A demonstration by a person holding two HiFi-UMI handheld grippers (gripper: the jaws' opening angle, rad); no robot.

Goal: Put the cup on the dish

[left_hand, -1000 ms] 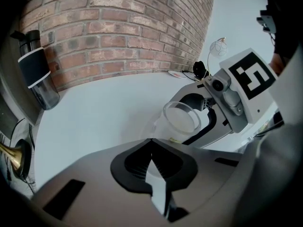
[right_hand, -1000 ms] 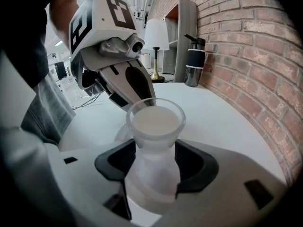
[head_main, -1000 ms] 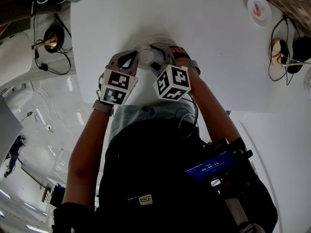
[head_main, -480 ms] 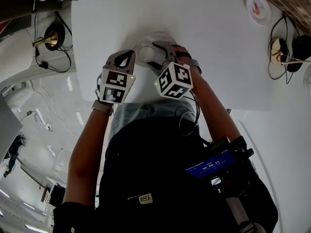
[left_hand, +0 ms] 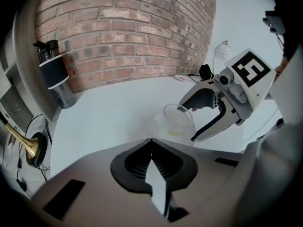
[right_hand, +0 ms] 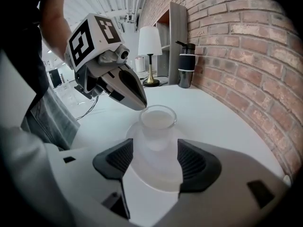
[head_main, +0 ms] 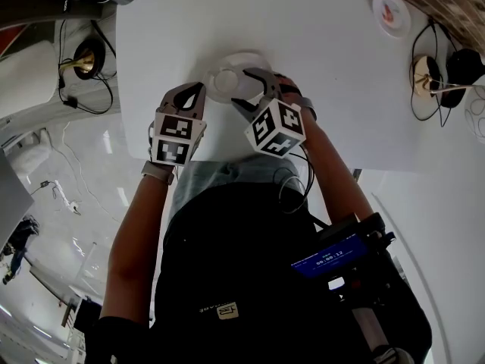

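Observation:
A clear plastic cup (head_main: 226, 78) stands upright on a white dish (head_main: 246, 59) near the front edge of the white table (head_main: 341, 97). My right gripper (head_main: 242, 89) is open, its jaws on either side of the dish just short of the cup (right_hand: 157, 124), not touching it. In its own view the right gripper (right_hand: 154, 152) frames the dish (right_hand: 156, 171). My left gripper (head_main: 197, 89) is shut and empty, its tip just left of the cup. In its own view the left gripper (left_hand: 151, 143) points at the cup (left_hand: 179, 120).
A black-banded tumbler (left_hand: 57, 74) stands by the brick wall (left_hand: 128, 27). A white table lamp (right_hand: 150, 56) is at the far end. A small white disc (head_main: 392, 12) lies far right. Cables and a brass lamp base (head_main: 432, 78) hang off the table's right edge.
The right gripper has opened, let go of the cup and drawn back a little; the cup now stands free on the dish. The left gripper has pulled back slightly.

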